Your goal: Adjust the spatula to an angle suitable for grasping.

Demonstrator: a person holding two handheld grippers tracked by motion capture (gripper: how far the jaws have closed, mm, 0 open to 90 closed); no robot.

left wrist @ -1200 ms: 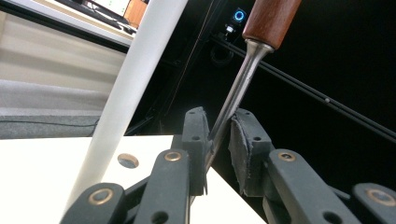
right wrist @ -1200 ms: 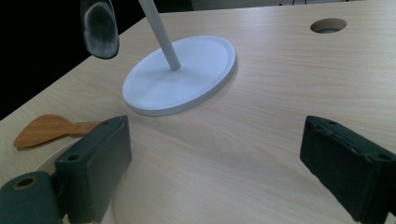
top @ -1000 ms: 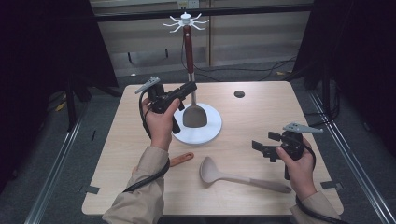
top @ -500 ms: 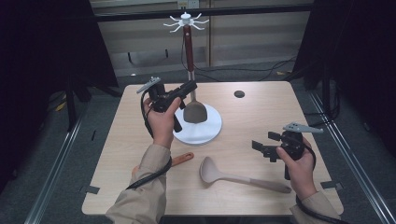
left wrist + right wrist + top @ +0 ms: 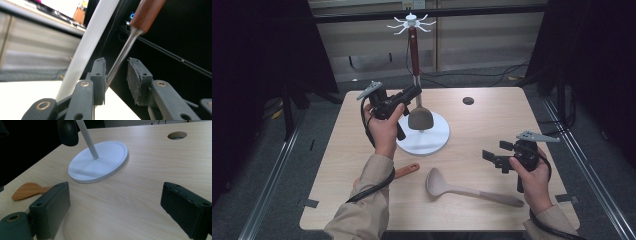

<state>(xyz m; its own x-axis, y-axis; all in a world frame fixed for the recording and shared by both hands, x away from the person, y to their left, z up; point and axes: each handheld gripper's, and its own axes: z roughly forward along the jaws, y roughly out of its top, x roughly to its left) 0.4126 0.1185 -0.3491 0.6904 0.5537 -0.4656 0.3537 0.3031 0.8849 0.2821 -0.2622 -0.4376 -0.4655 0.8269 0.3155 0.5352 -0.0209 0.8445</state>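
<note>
The table (image 5: pixel 492 130) is the biggest thing here, wide and made of pale wood. On it stands a white rack (image 5: pixel 424 135) with a round flat base, a thin pole and little hooks at the top.

A spatula (image 5: pixel 418 118) hangs on the rack, right beside the pole. Its brown wooden handle is up by the hooks, a thin shiny metal neck comes next, and its dark flat blade hangs just above the base. It looks light and stiff. The metal neck is smooth, so it could slip. The wooden handle is thicker and less slick, so it may be the better place to hold. Since it hangs, it will likely swing if bumped.

A big spoon (image 5: pixel 462 187) lies flat on the near part of the table. It looks light and hard, and its long handle is the easy part to grab.

The left claw (image 5: pixel 412 93) is up at the spatula's neck. In the left gripper view, the neck (image 5: pixel 120 60) runs between the two jaws. It touches one jaw, and there is a gap before the other, so the claw is released, not squeezing.

The right claw (image 5: pixel 490 159) hangs over the table, well apart from the rack. Its jaws stand wide, holding nothing.

A small orange wooden tool (image 5: pixel 406 171) peeks out by the left sleeve.
</note>
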